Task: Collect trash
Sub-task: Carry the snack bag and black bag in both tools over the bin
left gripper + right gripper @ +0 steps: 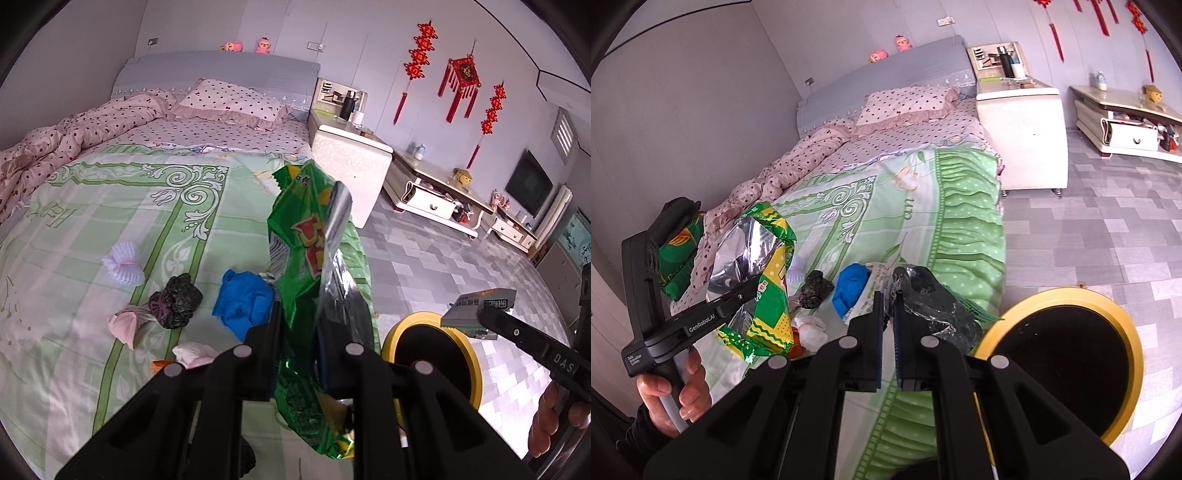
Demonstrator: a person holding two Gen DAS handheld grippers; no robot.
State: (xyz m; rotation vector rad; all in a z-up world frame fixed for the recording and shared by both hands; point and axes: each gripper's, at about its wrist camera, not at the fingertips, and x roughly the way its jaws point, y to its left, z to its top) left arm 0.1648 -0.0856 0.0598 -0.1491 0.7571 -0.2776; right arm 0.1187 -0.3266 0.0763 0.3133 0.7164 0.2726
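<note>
My left gripper [301, 325] is shut on a crumpled green snack bag [314, 236] with a silver inside, held above the bed's edge. From the right wrist view the same bag [764, 258] hangs from the left gripper [746, 291] at the left. My right gripper [886, 299] is shut on a flat grey-green wrapper [934, 306], also seen as the wrapper [480, 308] in the right gripper [484, 314] over the floor. A yellow-rimmed bin [391, 339] with a black liner stands on the floor by the bed, below both grippers [1123, 321].
On the green bedspread [110, 206] lie a blue crumpled piece [243, 299], a black crumpled bag [177, 301], a white foam net [123, 264] and tissues [125, 321]. A white nightstand [351, 162] and a low cabinet [436, 195] border the grey tiled floor [424, 258].
</note>
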